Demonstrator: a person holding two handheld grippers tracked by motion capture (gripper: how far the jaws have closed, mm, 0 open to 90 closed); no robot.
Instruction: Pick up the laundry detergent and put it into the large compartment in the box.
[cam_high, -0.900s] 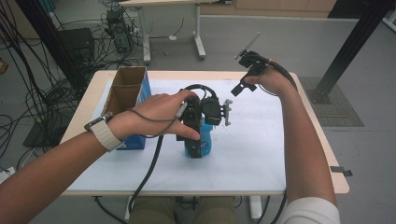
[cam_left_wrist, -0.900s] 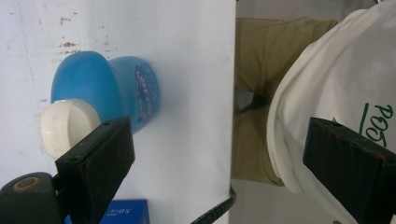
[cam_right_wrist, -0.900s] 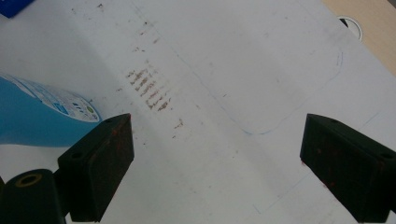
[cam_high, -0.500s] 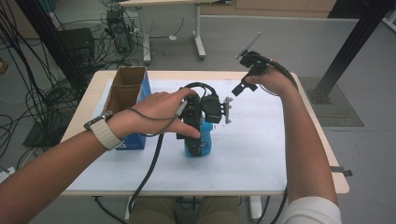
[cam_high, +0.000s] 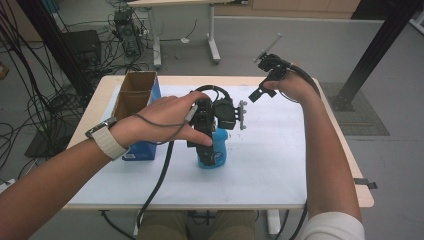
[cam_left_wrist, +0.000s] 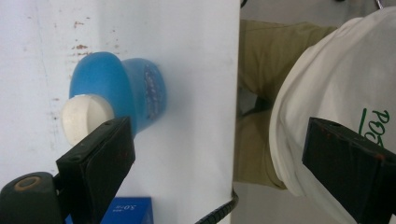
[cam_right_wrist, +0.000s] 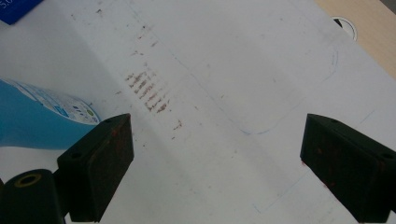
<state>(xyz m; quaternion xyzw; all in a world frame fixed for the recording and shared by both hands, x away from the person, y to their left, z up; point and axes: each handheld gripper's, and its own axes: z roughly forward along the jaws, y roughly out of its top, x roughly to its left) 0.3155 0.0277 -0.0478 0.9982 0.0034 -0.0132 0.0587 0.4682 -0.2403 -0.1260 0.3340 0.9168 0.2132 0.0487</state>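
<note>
A blue bottle (cam_high: 213, 154) with a white cap (cam_left_wrist: 84, 116) stands upright near the middle of the white-covered table (cam_high: 270, 165). My left gripper (cam_high: 212, 131) hangs just above the bottle, pointing down at it. In the left gripper view the left gripper (cam_left_wrist: 219, 140) is open, and the blue bottle (cam_left_wrist: 140, 91) lies beside its left jaw, not between the jaws. My right gripper (cam_high: 262, 76) is held up over the table's far right. In the right gripper view it (cam_right_wrist: 217, 135) is open over bare sheet, with the blue bottle (cam_right_wrist: 32, 121) at the left.
An open cardboard box with a blue side (cam_high: 136, 97) stands at the table's left, close to my left forearm. The blue box (cam_left_wrist: 126, 210) also sits behind the left jaw. A thick black cable (cam_high: 160, 180) trails from the left gripper over the front edge.
</note>
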